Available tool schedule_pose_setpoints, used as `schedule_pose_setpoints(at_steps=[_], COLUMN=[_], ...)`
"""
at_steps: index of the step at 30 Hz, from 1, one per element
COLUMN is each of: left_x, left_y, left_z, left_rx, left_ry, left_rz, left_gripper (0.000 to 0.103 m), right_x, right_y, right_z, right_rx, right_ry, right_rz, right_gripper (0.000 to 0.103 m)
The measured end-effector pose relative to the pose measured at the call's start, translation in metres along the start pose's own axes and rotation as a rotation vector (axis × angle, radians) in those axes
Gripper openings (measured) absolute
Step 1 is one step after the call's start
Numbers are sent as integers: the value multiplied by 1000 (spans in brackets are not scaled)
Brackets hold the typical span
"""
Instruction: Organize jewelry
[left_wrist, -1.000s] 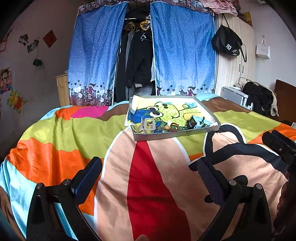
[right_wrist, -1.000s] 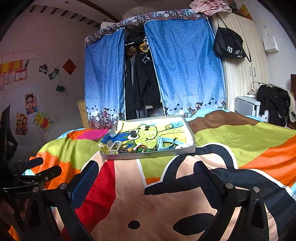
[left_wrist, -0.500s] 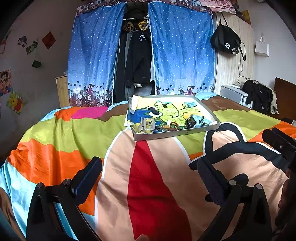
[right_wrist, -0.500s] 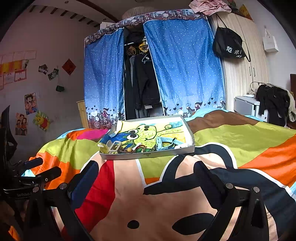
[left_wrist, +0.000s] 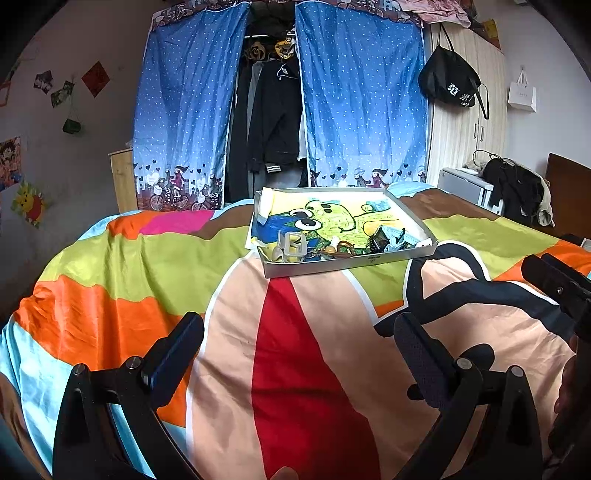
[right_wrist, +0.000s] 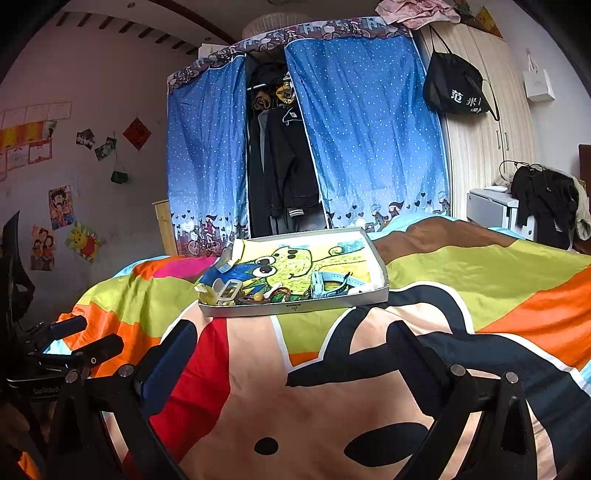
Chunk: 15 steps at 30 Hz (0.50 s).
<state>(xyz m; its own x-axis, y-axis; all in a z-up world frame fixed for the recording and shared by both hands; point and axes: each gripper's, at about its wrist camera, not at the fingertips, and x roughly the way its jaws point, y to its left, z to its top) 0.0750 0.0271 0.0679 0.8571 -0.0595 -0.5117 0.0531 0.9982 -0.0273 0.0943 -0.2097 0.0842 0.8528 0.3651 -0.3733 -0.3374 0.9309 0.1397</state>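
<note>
A shallow grey tray (left_wrist: 332, 265) (right_wrist: 295, 308) lined with a cartoon drawing lies on the bed ahead of both grippers. Along its near edge sit a pale bracelet (left_wrist: 291, 246) (right_wrist: 227, 290), small beaded pieces (left_wrist: 338, 251) (right_wrist: 258, 295) and a blue strap (right_wrist: 328, 284), with a dark watch (left_wrist: 380, 240) at the tray's right. My left gripper (left_wrist: 299, 343) hovers open over the bedspread, well short of the tray. My right gripper (right_wrist: 291, 347) is open too, nothing between its fingers. The right gripper's fingers (left_wrist: 554, 280) show at the left wrist view's right edge.
A bright patchwork bedspread (left_wrist: 303, 369) covers the bed. Behind stands a blue curtained wardrobe (left_wrist: 280, 122) with dark clothes. A black bag (left_wrist: 450, 85) hangs on the cupboard at right. Clothes are piled on a white unit (right_wrist: 491, 206) beside the bed.
Both views have shifted only slightly; the tray sits a touch lower in the right wrist view. Both grippers stay open and hold nothing.
</note>
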Motion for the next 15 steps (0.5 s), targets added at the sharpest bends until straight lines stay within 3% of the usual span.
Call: schedule_pose_setpoints(at_steps=[15], left_x=[1], left_y=[-1], left_z=[-1], left_rx=[1], left_ry=[2], left_rz=[-11], left_gripper=[101], right_x=[0], right_y=[0], right_z=[0], right_rx=[2], right_ry=[1], right_rz=[-1], right_gripper=[103])
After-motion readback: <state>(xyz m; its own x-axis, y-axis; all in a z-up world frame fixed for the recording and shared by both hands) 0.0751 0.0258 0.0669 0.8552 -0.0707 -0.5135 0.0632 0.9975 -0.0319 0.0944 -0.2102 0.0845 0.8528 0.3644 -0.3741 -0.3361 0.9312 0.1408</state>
